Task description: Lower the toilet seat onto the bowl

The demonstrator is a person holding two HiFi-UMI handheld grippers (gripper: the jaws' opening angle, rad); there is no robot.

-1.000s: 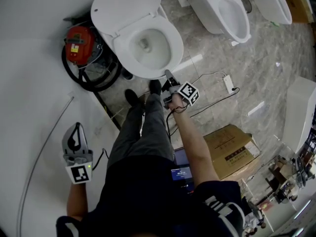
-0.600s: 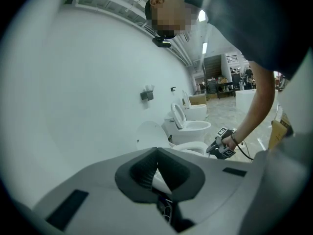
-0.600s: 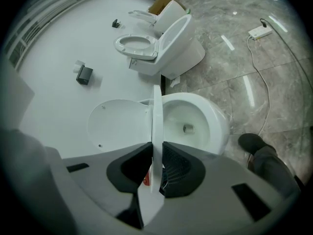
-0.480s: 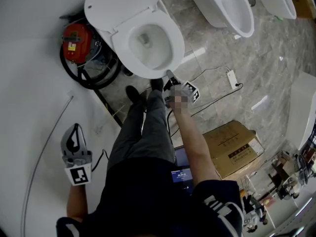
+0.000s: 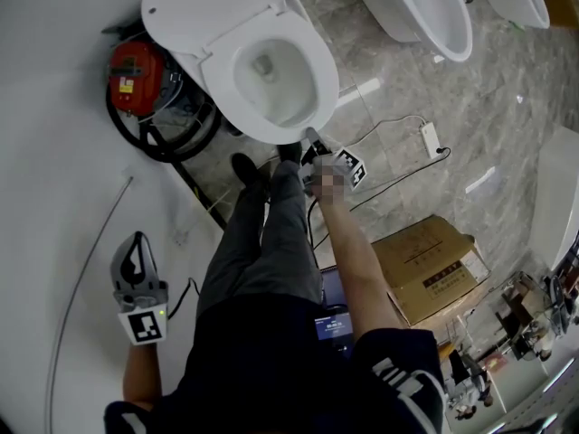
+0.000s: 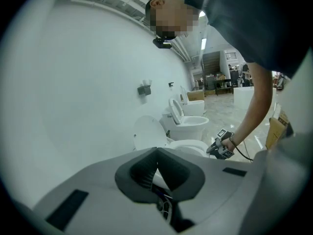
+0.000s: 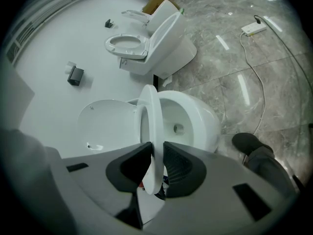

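The white toilet (image 5: 271, 129) stands open at the top of the head view, its lid (image 5: 204, 7) tipped back. The toilet seat (image 5: 321, 80) lies low over the bowl (image 7: 195, 119). My right gripper (image 5: 310, 138) is at the seat's front edge. In the right gripper view the toilet seat (image 7: 149, 116) runs edge-on between the jaws of the right gripper (image 7: 156, 148). The jaws are opening, and both pads still look in touch with the rim. My left gripper (image 5: 137, 238) hangs far off at the lower left, and in its own view the left gripper (image 6: 156, 151) is shut on nothing.
A red machine (image 5: 136, 75) ringed by a black hose sits left of the toilet. Another toilet (image 5: 425, 7) stands to the right. A white adapter (image 5: 432, 138) with its cable lies on the marble floor, near a cardboard box (image 5: 425, 265). The person's shoe (image 5: 244, 170) is by the bowl.
The head view has drifted a little, so the toilet sits slightly further left. My right gripper stays at the seat's front edge and my left gripper has hardly moved.
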